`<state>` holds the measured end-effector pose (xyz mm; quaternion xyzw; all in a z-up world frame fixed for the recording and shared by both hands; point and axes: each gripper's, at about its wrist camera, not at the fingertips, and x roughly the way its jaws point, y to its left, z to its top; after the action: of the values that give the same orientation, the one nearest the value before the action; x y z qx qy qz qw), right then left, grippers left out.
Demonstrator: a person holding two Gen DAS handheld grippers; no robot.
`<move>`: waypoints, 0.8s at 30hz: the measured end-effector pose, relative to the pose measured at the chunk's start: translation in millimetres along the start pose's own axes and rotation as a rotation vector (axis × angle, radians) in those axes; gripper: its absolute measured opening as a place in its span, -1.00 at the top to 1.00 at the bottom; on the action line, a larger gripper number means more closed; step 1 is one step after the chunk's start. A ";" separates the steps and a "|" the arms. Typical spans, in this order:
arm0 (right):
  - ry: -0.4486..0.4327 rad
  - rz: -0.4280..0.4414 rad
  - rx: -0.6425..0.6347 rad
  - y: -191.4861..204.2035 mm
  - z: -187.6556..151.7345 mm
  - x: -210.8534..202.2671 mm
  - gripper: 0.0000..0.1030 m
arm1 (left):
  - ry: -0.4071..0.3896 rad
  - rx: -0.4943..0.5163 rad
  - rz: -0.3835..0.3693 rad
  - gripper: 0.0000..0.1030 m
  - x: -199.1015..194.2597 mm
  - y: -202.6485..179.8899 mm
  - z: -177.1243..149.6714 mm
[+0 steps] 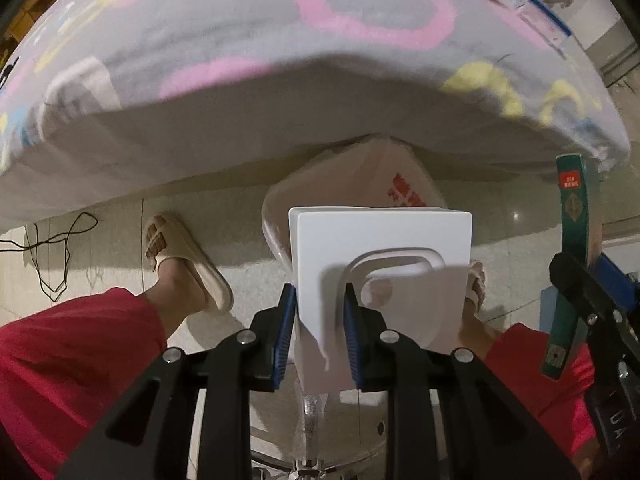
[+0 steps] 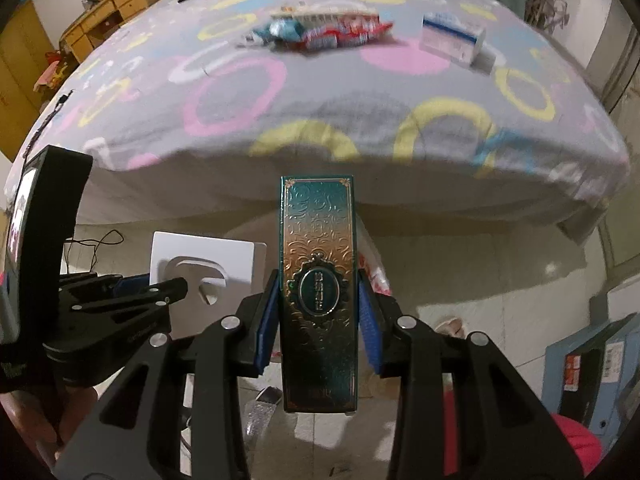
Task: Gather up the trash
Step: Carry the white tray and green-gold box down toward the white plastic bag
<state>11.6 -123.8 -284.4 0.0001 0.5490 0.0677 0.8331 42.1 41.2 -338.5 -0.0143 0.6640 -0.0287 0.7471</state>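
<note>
My left gripper (image 1: pixel 316 300) is shut on a white moulded package tray (image 1: pixel 380 240), held over a white plastic trash bag (image 1: pixel 360 184) on the floor by the bed. My right gripper (image 2: pixel 318 300) is shut on a tall teal and gold embossed box (image 2: pixel 318 280), held upright in front of the bed edge. The box also shows at the right of the left wrist view (image 1: pixel 572 240), and the white tray at the left of the right wrist view (image 2: pixel 208 256). On the bed lie red and blue snack wrappers (image 2: pixel 320 30) and a white and blue carton (image 2: pixel 452 38).
The bed with a grey ring-patterned sheet (image 2: pixel 320 112) fills the upper half. The person's sandalled foot (image 1: pixel 180 256) and red trousers (image 1: pixel 72 352) are below. A black cable (image 1: pixel 52 252) lies on the tiled floor. A blue box (image 2: pixel 592 372) stands at right. A wooden desk (image 2: pixel 116 4) stands far left.
</note>
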 end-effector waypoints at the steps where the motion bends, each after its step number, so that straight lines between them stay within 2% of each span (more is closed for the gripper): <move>1: 0.008 -0.004 0.000 -0.3 -0.8 6.8 0.30 | 0.010 -0.009 0.004 0.53 6.9 -0.1 1.0; 15: 0.119 -0.009 -0.008 -15.4 -10.7 89.5 0.31 | 0.125 -0.060 -0.012 0.53 75.5 -3.0 14.4; 24: 0.164 -0.009 -0.021 -15.3 -5.3 129.9 0.31 | 0.180 -0.097 -0.006 0.53 108.2 2.6 22.3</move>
<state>59.0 -124.7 -406.5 -0.0168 0.6146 0.0696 0.7856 76.9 36.7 -443.2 -0.0499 0.7289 0.0002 0.6828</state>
